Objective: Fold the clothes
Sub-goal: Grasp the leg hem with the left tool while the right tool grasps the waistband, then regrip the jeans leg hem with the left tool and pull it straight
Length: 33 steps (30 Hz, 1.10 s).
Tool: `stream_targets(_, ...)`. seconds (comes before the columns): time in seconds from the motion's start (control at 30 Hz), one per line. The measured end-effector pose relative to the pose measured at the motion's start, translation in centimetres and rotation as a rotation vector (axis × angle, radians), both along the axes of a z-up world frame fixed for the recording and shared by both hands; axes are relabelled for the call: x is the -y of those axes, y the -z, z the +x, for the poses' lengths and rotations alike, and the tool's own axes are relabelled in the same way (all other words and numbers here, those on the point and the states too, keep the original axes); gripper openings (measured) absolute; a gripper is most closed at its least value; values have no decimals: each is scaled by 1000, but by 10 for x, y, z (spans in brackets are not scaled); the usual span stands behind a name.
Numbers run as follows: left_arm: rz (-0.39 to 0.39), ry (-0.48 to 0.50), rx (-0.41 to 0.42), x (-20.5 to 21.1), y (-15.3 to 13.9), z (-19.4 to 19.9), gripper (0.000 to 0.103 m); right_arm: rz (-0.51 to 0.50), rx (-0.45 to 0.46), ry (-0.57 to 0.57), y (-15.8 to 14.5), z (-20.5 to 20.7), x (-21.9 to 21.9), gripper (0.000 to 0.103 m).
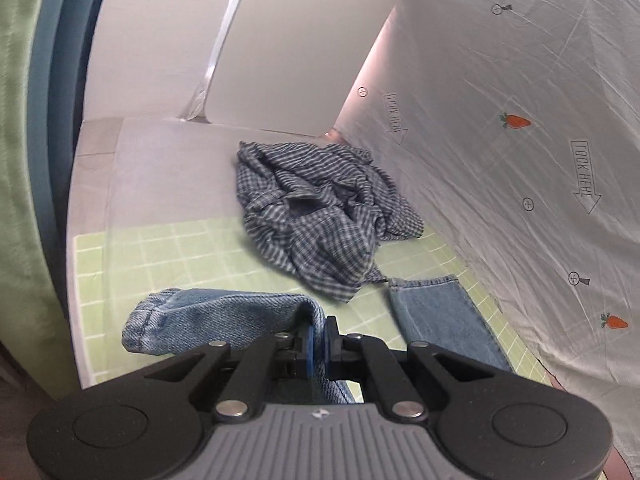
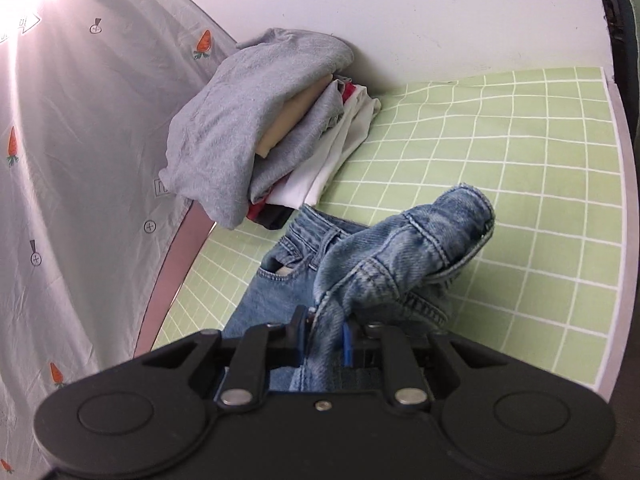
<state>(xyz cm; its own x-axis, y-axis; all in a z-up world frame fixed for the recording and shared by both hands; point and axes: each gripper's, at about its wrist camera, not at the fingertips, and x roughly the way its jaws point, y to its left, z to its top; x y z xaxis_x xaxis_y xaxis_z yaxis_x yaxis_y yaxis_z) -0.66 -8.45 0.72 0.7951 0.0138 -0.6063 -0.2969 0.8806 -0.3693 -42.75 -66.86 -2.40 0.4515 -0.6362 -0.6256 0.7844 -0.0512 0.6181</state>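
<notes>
Blue jeans lie across a green gridded mat (image 1: pixel 168 248). My left gripper (image 1: pixel 319 338) is shut on a leg hem of the jeans (image 1: pixel 224 320), which is raised off the mat and folds over to the left. The other leg's hem (image 1: pixel 436 308) lies flat on the mat to the right. In the right wrist view my right gripper (image 2: pixel 325 336) is shut on the jeans' waistband (image 2: pixel 404 256), lifted and bunched to the right; the pocket area (image 2: pixel 276 276) still rests on the mat (image 2: pixel 520 184).
A crumpled blue checked shirt (image 1: pixel 316 208) lies on the mat beyond the left gripper. A stack of folded clothes (image 2: pixel 260 128), grey on top, sits at the far corner against a white wall. A white sheet with carrot prints (image 1: pixel 520 120) hangs alongside the mat.
</notes>
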Motion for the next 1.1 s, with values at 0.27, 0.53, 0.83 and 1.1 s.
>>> stream_targets(0.27, 102, 234, 111, 134, -28, 166, 5, -31, -5, 99, -2, 70, 52, 16)
stream_targets(0.53, 201, 415, -48, 254, 17, 289, 45, 56, -176, 113, 31, 162, 141, 58)
stream_targets(0.83, 203, 187, -273, 169, 85, 220, 70, 132, -360, 137, 58, 128, 63, 84)
stream_targets(1.1, 125, 228, -306, 165, 95, 218, 71, 206, -370, 90, 76, 126, 40, 88)
